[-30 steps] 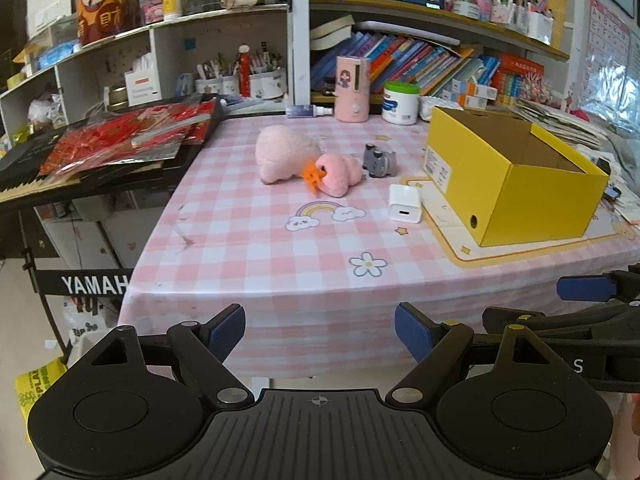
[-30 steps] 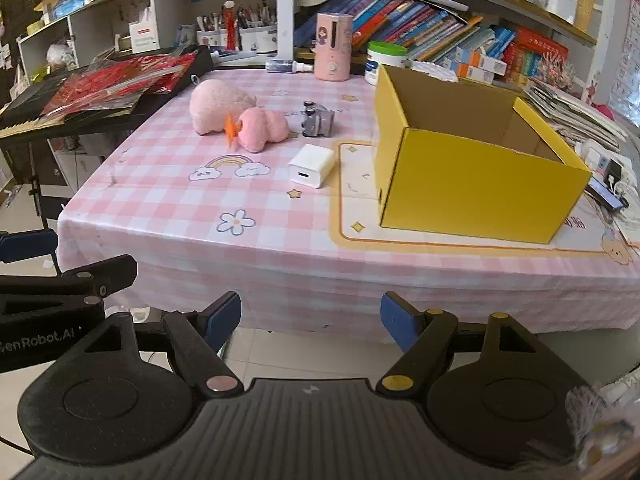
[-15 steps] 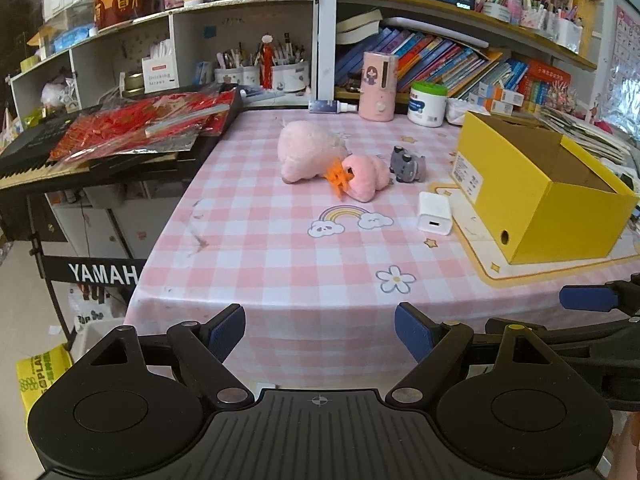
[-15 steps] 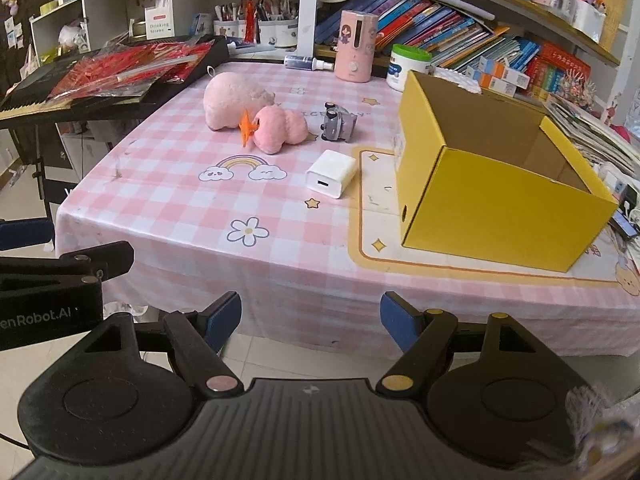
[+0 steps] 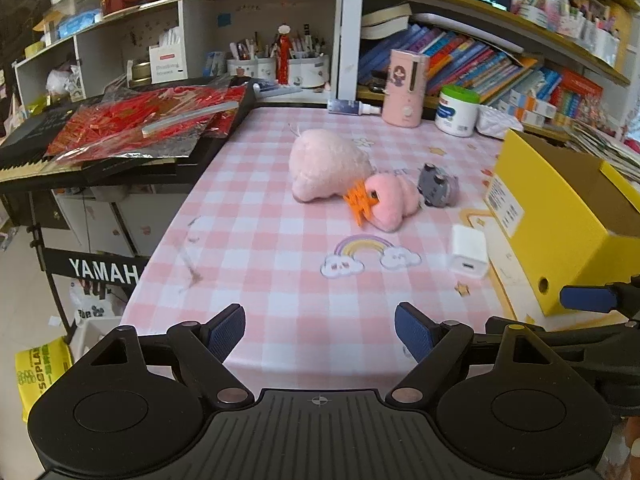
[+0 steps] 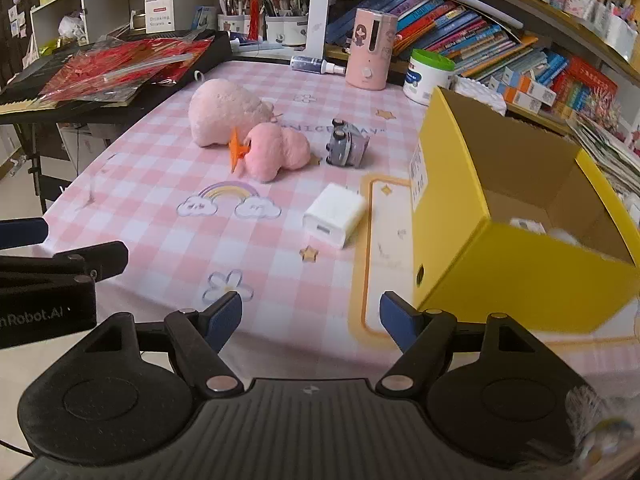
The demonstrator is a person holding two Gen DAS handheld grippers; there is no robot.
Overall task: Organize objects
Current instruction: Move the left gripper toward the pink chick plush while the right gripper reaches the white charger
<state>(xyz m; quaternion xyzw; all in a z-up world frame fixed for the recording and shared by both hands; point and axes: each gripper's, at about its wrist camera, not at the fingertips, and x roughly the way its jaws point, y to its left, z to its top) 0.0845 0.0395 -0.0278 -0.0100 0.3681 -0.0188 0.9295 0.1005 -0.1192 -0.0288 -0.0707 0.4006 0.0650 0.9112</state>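
A pink plush toy, a toy car and a white charger lie on our pink checked tablecloth, the charger just beside the open yellow box. Our left gripper and right gripper hover at the table's near edge, both spread wide, holding nothing.

Both views look forward and downward along their own tool's fingers, from just off the near edge of the tabletop. The left view sits further left of the yellow box; the right view faces it more closely. Both share the box, the white charger and the bookshelves behind.
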